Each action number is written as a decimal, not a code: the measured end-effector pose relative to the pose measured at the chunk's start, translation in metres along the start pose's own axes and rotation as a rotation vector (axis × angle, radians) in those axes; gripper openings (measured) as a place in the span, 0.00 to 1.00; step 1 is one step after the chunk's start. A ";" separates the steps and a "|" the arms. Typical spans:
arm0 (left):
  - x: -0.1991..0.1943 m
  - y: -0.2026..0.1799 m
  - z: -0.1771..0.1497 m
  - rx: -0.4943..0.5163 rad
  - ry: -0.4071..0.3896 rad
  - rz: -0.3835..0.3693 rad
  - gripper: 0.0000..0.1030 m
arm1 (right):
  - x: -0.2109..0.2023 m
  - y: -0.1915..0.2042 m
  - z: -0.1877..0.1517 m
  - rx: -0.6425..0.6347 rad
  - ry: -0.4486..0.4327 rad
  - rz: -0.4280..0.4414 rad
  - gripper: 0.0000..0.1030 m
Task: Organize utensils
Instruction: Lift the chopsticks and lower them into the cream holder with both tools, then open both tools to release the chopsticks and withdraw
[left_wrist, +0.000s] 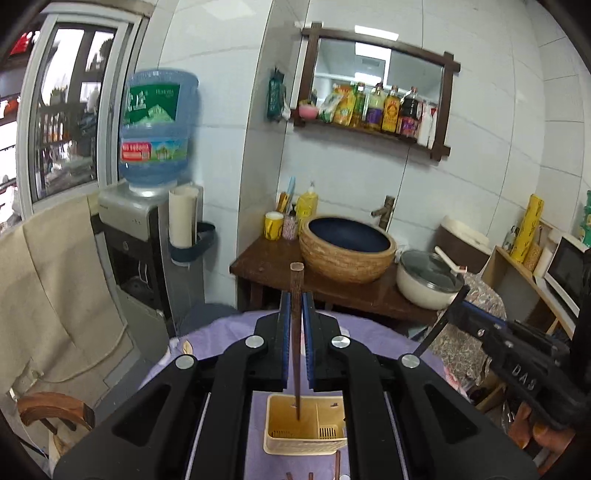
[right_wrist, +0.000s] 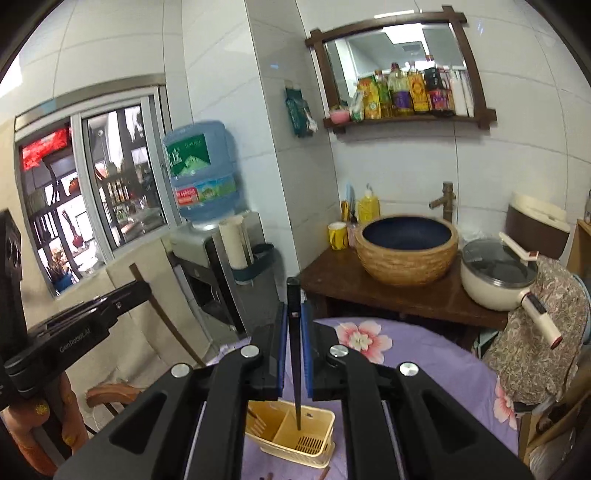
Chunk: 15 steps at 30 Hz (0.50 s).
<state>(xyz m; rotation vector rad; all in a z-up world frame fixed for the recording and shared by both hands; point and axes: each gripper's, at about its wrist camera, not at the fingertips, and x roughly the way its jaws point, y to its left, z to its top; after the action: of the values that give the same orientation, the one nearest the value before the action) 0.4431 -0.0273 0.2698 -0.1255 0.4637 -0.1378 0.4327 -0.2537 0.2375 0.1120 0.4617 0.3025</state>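
- The left gripper (left_wrist: 295, 306) is clamped tight on a brown wooden chopstick (left_wrist: 296, 332), which sits upright between the blue pads with its blunt top poking out above them.
- The thin end of that chopstick points down over the yellow plastic utensil holder (left_wrist: 304, 443) on the purple flowered tablecloth (left_wrist: 225, 332); in the left wrist view the tip lines up with the holder's bigger left compartment, but I can't really tell if it's actually inside or hanging above it.
- The right gripper (right_wrist: 294, 314) is squeezed shut on a black chopstick (right_wrist: 294, 332), held upright the same way, square top sticking up past the pads.
- Its tip comes down near the divider of the same holder (right_wrist: 291, 435), over the right-hand compartment with the slotted drain in the bottom.
- From the right wrist view there's something wooden with tines, looks like a fork (right_wrist: 256, 422), leaning in the holder's left compartment.
- A few more brown sticks (left_wrist: 337, 463) lie on the cloth just in front of the holder.
- Each camera catches the other gripper off to the side, with the person's fingers (left_wrist: 532, 428) wrapped around the handle.
- Behind the table: a woven basin (left_wrist: 347, 249) on a dark wooden counter (left_wrist: 266, 264), a white pot with a glass lid (left_wrist: 428, 282) beside it, and a water dispenser (left_wrist: 147, 229) with a blue jug on the left.
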 end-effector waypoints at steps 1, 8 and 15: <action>0.011 0.000 -0.008 0.001 0.019 0.007 0.06 | 0.008 -0.001 -0.008 -0.003 0.014 -0.008 0.07; 0.068 0.008 -0.065 -0.020 0.145 0.012 0.06 | 0.046 -0.008 -0.051 0.013 0.116 -0.010 0.07; 0.090 0.013 -0.096 -0.026 0.199 0.016 0.06 | 0.058 -0.013 -0.063 0.011 0.128 -0.026 0.07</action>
<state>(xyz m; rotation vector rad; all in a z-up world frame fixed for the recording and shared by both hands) 0.4810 -0.0378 0.1438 -0.1338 0.6649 -0.1296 0.4565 -0.2455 0.1545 0.0973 0.5910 0.2828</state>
